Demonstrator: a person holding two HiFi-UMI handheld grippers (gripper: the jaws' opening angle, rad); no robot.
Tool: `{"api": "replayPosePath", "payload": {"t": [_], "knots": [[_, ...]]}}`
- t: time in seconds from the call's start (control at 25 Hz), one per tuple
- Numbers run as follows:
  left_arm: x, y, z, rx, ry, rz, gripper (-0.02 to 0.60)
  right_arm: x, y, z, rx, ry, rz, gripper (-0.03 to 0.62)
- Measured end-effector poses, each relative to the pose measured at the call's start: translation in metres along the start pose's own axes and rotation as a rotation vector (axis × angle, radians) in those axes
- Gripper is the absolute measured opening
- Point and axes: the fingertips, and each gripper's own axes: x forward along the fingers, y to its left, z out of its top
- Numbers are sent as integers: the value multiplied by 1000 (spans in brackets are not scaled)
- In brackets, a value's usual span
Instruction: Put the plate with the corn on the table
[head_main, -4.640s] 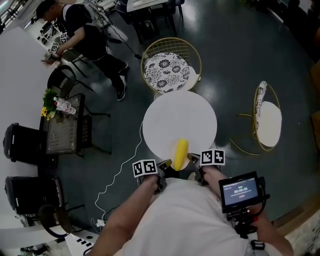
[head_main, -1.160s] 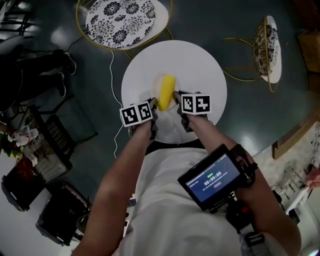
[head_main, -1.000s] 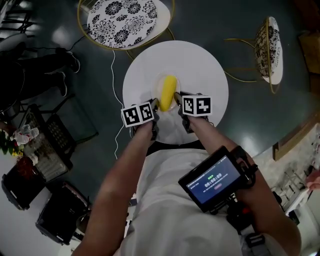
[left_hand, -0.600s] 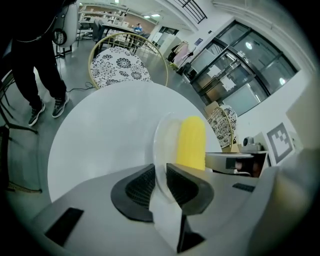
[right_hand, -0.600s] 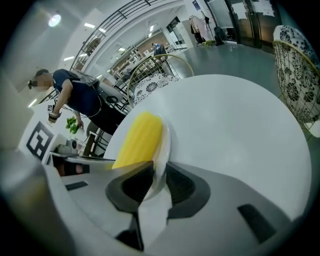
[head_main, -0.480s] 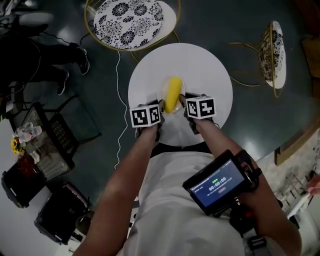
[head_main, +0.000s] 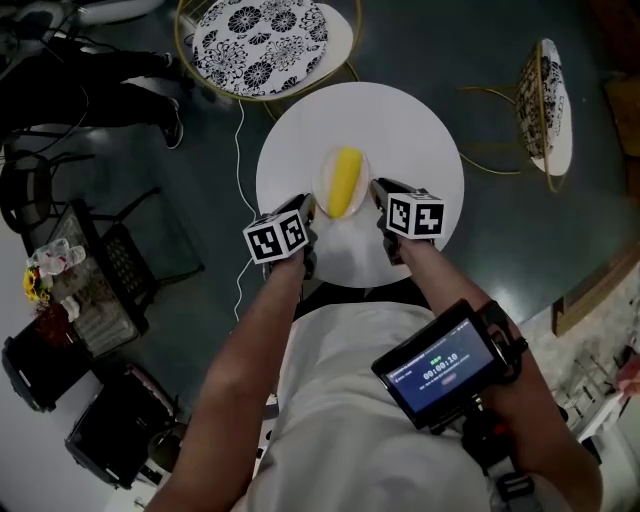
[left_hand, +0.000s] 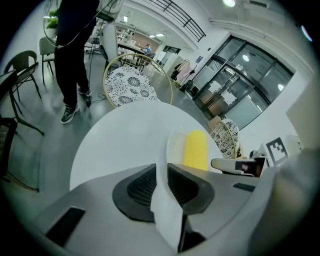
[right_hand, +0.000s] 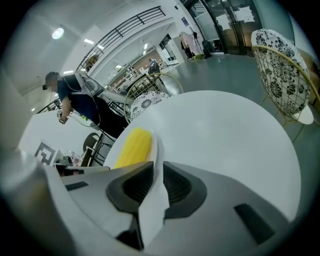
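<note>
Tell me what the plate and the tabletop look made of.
Plate: white, smooth, thin-rimmed; looks like ceramic or melamine, can't tell which. Tabletop: plain white, even and fairly matte, with no grain showing; probably painted or laminated board, possibly metal.

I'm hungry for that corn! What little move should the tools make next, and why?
Probably ease the plate straight down, kept level, until it rests on the table. The left tool and right tool each pinch its rim, the corn lies loose on it, and it is over the tabletop.
</note>
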Motion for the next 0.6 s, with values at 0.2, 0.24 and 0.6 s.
{"api": "replayPosePath", "payload": {"t": [0.2,0.24,0.6], "knots": [[-22,4,0,22,-61,56,64,-24,-5,3,-60,-40,18,57],[-27,3,-3,24,-69,66,64,-29,-7,1,-66,-42,18,55],[-75,-31,-22,51,-163,73,6,-75,7,-7,-134,-46,85,8]]}}
